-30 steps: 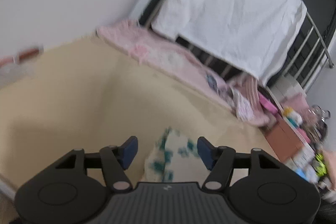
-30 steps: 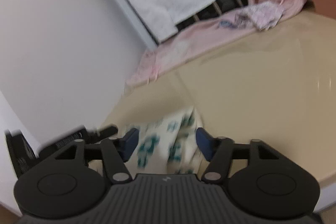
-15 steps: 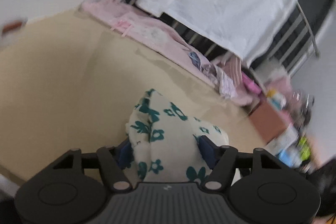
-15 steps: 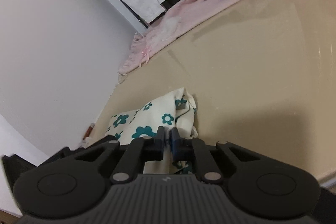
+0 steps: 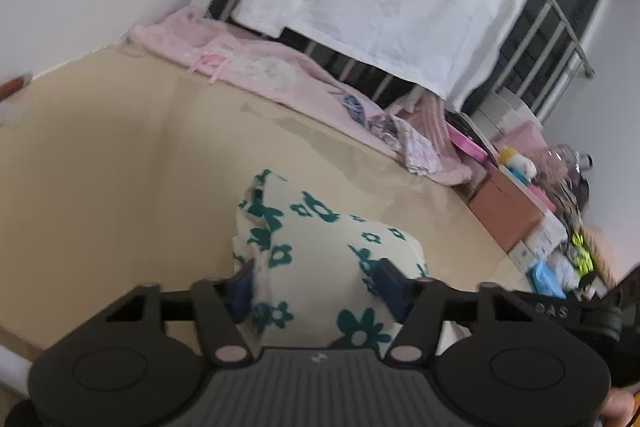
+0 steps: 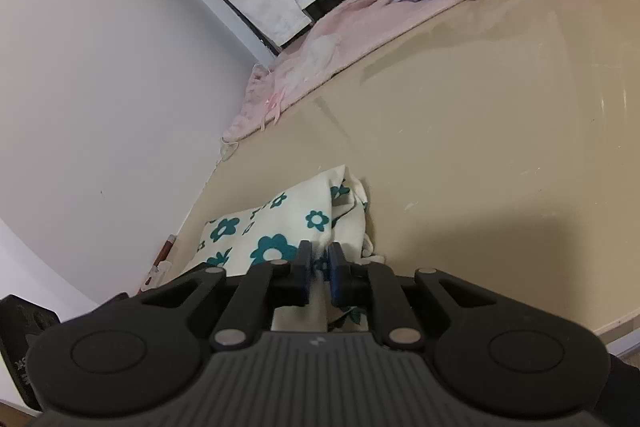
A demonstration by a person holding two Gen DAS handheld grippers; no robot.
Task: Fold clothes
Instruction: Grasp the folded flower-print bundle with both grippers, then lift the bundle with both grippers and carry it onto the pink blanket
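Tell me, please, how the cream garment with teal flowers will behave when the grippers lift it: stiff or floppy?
Probably floppy: the floral garment lies bunched in soft folds on the table. Pinched by the right gripper at one edge, the rest would likely hang and sag. It looks thin, so probably light.

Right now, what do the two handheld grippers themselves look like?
Both are matte black plastic. The left gripper and right gripper each have a ribbed grey centre plate with a small white logo, round side discs, silver pivot pins and dark blue finger pads. White lettering marks the unit at the left view's edge.
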